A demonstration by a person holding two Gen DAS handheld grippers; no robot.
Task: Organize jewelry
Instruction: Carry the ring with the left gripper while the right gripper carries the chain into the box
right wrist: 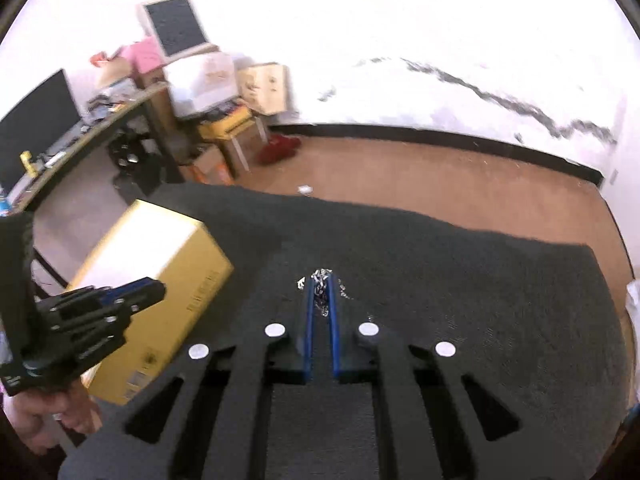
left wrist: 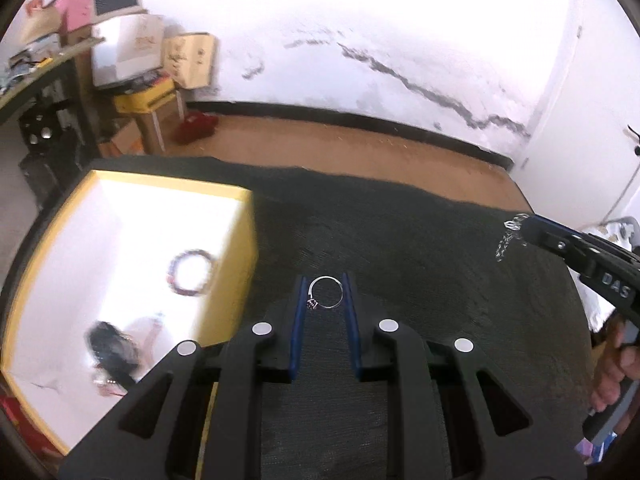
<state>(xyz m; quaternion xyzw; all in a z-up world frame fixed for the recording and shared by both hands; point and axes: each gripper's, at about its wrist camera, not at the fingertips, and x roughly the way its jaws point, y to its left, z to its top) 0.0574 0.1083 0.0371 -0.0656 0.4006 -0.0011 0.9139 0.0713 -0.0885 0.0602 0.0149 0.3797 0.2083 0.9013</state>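
Only the left wrist view looks down into the open yellow cardboard box with its white lining, where one beaded bracelet and one blurred dark item lie, and shows the left gripper clasping one thin silver ring with a small dark stone between its blue pads above the dark green mat. The right wrist view sees just the box's closed side, and shows the right gripper clamped on one silver chain, which the left view catches dangling from its tip, well apart from the box.
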